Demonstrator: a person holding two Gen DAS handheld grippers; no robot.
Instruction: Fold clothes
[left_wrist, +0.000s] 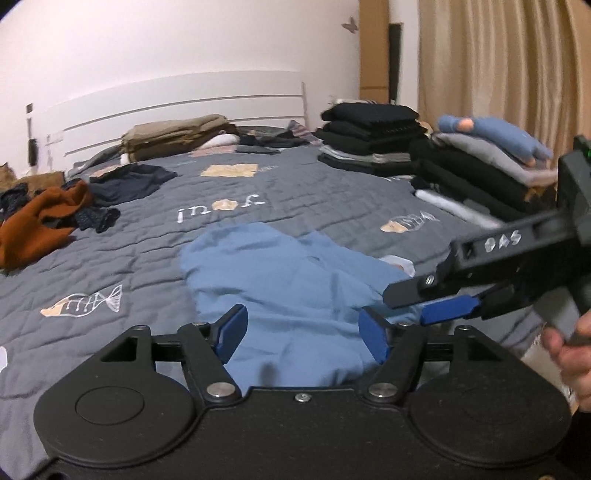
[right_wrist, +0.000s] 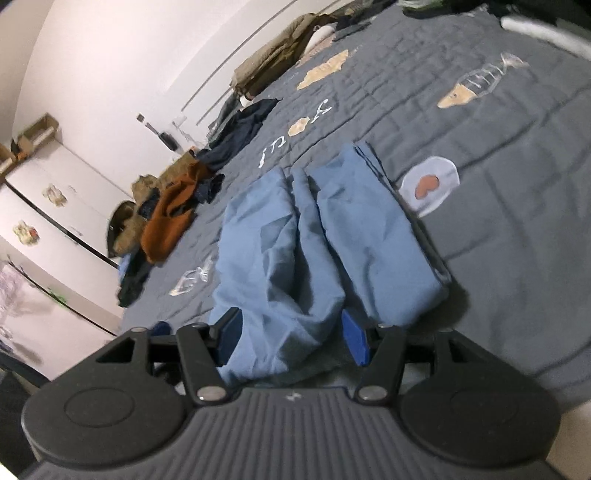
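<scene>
Blue garment (left_wrist: 291, 291) spread on grey quilted bedspread (left_wrist: 147, 236), near the close edge of the bed, folded lengthwise into long panels with wrinkles down the middle.

Left gripper (left_wrist: 306, 334) low over the near end of the blue garment, blue pads (left_wrist: 233, 332) standing well apart, cloth visible between and beneath them but not pinched. Nothing held.

Right gripper (right_wrist: 293, 338) likewise at the garment's near end, jaws at a middling spread, blue fabric bunched in the gap; pads not seen pressing on it, so no grip. Same gripper seen in the left wrist view coming in from the right side, slightly motion-blurred, a hand (left_wrist: 570, 354) around its handle.

Orange-brown garment (left_wrist: 40, 221) crumpled at the left side of the bed beside dark unfolded clothes (left_wrist: 129, 182). Stacks of folded dark clothes (left_wrist: 373, 140) on the far right of the bedspread, a folded grey and blue pile (left_wrist: 495, 151) next to them. Tan folded garment (left_wrist: 177, 136) against the white headboard (left_wrist: 184, 103). Beige curtain (left_wrist: 509, 62) behind the stacks.

Embroidered fish and lettering patches scattered across the bedspread.
</scene>
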